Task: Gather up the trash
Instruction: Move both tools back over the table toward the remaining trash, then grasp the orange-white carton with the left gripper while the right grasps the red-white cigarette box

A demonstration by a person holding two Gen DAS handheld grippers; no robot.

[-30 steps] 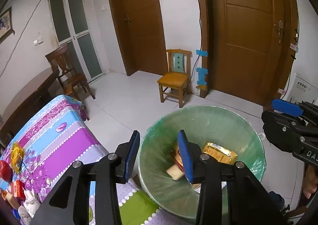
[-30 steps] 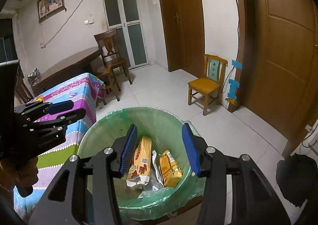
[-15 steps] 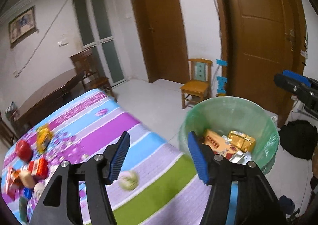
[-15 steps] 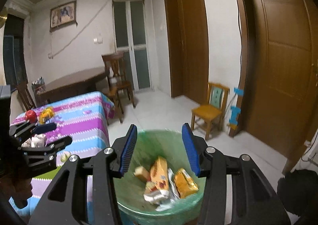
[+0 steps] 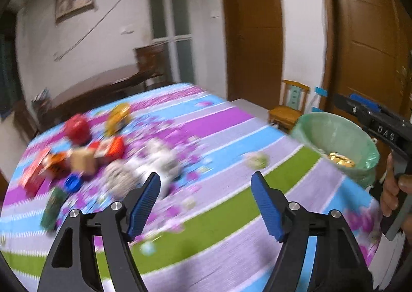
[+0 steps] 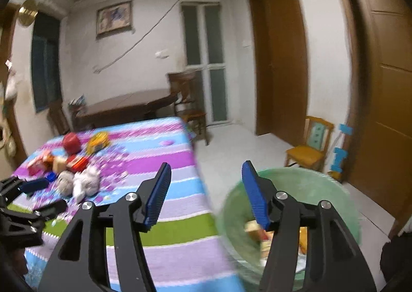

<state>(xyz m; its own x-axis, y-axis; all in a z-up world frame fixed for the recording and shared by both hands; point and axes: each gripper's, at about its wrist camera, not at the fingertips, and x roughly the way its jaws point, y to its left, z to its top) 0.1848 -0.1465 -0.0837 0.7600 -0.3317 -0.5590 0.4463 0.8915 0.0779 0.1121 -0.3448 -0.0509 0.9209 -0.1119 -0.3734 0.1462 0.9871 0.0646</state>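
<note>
— On the striped cloth [image 5: 219, 137], far left, where's the trash?

— Heaped there: a red lump [image 5: 77, 128], a yellow wrapper [image 5: 117, 118], an orange box [image 5: 113, 147], a tan block [image 5: 82, 163], a blue cap [image 5: 73, 181], a green pack [image 5: 52, 207] and crumpled white tissue [image 5: 154, 160]. All blurred, so finer detail is lost. A small pale scrap [image 5: 256, 160] lies apart, nearer the bin.

— And the bin [image 5: 334, 137]?

— Green-lined, off the cloth's right edge. A gold wrapper [image 5: 340, 159] shows inside; the right camera shows more wrappers [image 6: 260, 232] in it.

— Left gripper [image 5: 206, 204]?

— Over the near part of the cloth, pointing toward the heap. Its jaws have just been opening and stand wide apart, nothing between them.

— Right gripper [image 6: 206, 194]?

— Between cloth edge and bin, jaws also just opening, parted, empty. A hand [image 5: 396, 196] holds its handle at the right.

— Around that?

— A dark table [image 6: 128, 106] and chair [image 6: 188, 101] behind, a small yellow chair [image 6: 309, 145] by brown doors [image 6: 280, 60] on the right.
</note>
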